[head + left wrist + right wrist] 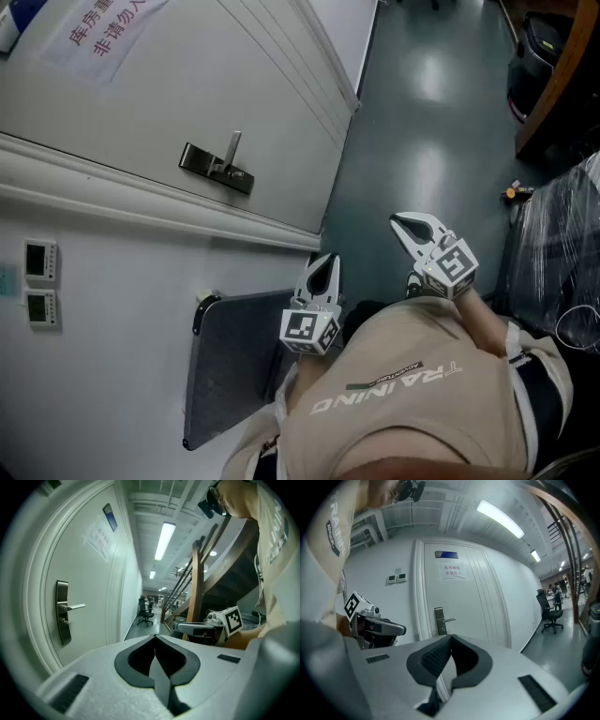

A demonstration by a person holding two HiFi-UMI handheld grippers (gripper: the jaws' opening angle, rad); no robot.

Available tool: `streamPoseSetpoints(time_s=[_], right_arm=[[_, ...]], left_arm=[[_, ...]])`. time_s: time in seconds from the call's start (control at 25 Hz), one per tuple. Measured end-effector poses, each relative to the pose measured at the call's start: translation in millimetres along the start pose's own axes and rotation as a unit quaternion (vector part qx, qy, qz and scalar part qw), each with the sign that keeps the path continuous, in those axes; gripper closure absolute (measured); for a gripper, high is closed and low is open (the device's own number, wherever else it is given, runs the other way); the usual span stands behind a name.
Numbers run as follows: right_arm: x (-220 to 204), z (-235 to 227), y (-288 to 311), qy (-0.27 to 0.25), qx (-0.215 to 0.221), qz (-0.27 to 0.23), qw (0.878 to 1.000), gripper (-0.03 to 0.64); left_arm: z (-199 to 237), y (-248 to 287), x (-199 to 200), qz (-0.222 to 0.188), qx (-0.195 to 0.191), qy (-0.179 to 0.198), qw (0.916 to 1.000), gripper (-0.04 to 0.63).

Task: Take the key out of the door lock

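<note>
The left gripper (327, 261) and right gripper (401, 222) are squeezed shut, holding nothing. Step close, aim under the door handle (233, 148) (key too tiny to see), open first.

L claw (325, 267) + R claw (403, 223) | both well apart fr door lock (217, 169)

1. The door (141, 103) is smooth, matt and painted; its notice (103, 28) is paper.
2. The lock plate (216, 169) is dark brushed metal; its lever handle (233, 145) is brighter metal.
3. The floor (422, 122) is glossy, mirroring lights.
4. The right gripper (450, 637) is matt grey plastic with ribbed dark pads (434, 656).
</note>
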State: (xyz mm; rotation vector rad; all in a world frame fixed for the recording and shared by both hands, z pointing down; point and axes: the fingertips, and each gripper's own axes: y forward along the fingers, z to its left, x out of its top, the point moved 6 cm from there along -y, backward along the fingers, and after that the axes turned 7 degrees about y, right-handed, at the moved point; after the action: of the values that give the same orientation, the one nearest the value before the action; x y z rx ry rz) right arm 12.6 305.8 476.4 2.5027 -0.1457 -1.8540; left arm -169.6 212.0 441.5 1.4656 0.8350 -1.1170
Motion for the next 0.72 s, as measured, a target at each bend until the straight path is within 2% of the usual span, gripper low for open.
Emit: streamPoseSetpoints(time_s=[0.16,0.32,0.52,0.56,0.72], right_arm=[[3,-10,6,-0.008,0.006,0.017,1.0,0.603],[-11,-20,12,0.012,0.022,0.038,0.999,0.603],[-13,-26,30,0.025,0.046,0.052,0.997,0.603],[-11,-27,36,0.022,0.05,0.052,0.997,0.603],[-19,-35,50,0.025,0.046,0.06,0.997,0.603]], left_arm=[[1,21,-6,0.011,0.012,-0.002,0.9999,0.589],[-3,40,1,0.005,0.005,-0.013,0.9999,0.589],[-3,44,8,0.022,0.013,0.034,0.9991,0.589],[0,45,7,0.028,0.017,0.033,0.9989,0.589],[11,44,-3,0.033,0.03,-0.036,0.9984,0.589]])
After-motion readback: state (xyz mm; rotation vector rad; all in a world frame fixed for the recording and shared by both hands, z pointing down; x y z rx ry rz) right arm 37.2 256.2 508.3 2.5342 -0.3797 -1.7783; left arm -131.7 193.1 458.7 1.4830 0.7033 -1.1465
